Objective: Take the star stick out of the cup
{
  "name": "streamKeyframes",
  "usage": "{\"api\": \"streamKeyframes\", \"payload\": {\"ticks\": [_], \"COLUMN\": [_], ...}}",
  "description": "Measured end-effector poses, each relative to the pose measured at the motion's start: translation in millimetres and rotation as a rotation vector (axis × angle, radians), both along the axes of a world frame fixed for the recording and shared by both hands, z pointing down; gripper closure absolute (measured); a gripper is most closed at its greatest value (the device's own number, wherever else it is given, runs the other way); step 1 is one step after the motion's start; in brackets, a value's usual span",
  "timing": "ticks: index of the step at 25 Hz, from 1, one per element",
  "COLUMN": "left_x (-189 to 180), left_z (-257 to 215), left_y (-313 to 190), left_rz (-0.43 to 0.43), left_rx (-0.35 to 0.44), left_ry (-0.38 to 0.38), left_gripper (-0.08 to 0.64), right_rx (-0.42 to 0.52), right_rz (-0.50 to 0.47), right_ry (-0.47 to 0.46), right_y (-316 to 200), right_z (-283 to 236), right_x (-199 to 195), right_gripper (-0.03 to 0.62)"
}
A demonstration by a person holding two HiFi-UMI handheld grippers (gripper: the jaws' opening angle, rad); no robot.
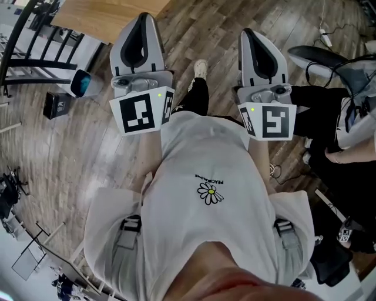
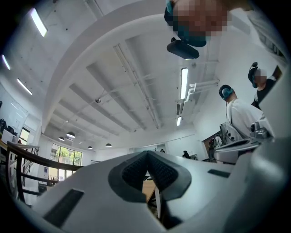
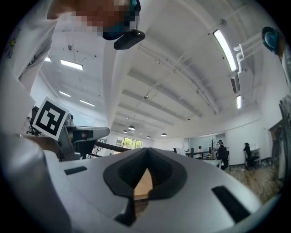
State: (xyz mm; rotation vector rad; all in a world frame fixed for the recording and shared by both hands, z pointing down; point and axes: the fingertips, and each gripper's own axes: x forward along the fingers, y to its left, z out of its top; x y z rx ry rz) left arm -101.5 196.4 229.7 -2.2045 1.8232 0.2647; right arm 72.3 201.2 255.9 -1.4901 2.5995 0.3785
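Note:
No cup or star stick shows in any view. In the head view my left gripper (image 1: 143, 22) and right gripper (image 1: 251, 35) are held side by side in front of the person's white shirt (image 1: 205, 176), above the wooden floor. Each marker cube faces the camera. In the left gripper view the left gripper (image 2: 148, 158) has its dark pads closed together with nothing between them, against the ceiling. The right gripper view shows the right gripper (image 3: 146, 154) likewise shut and empty, aimed at the ceiling and a far room.
A wooden table top (image 1: 106, 14) lies ahead at the upper left, with a black railing (image 1: 23, 41) beside it. A small black box (image 1: 57, 104) sits on the floor at left. Another person in dark trousers (image 1: 326, 114) is close on the right, with cables nearby.

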Motion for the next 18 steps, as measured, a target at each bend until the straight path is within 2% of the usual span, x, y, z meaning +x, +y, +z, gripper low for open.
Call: {"api": "streamKeyframes", "payload": {"ticks": [4,9,13,18], "left_x": [0,-3,0,8], "left_z": [8,12,-1,-25], "left_y": [-28,-86,-160,-269], "left_rz": [0.009,0.042,0.067,0.118], "left_rx": [0.022,0.044,0.081,0.092], "left_ry": [0.012,0.08,0.109,0.072], "left_gripper": [0.545,0.545,0.545,0.545], "right_rx": [0.009,0.034,0.052,0.059], "right_rz": [-0.001,-0.003,0.0,-0.021], "right_ry": [0.002,0.036,0.059,0.014], "right_y": [-25,-72,-137,-243], "right_z": [13,12,5,-22], "right_x": [1,-2,-1,-12], "right_gripper": [0.586,0.586,0.586,0.586]}}
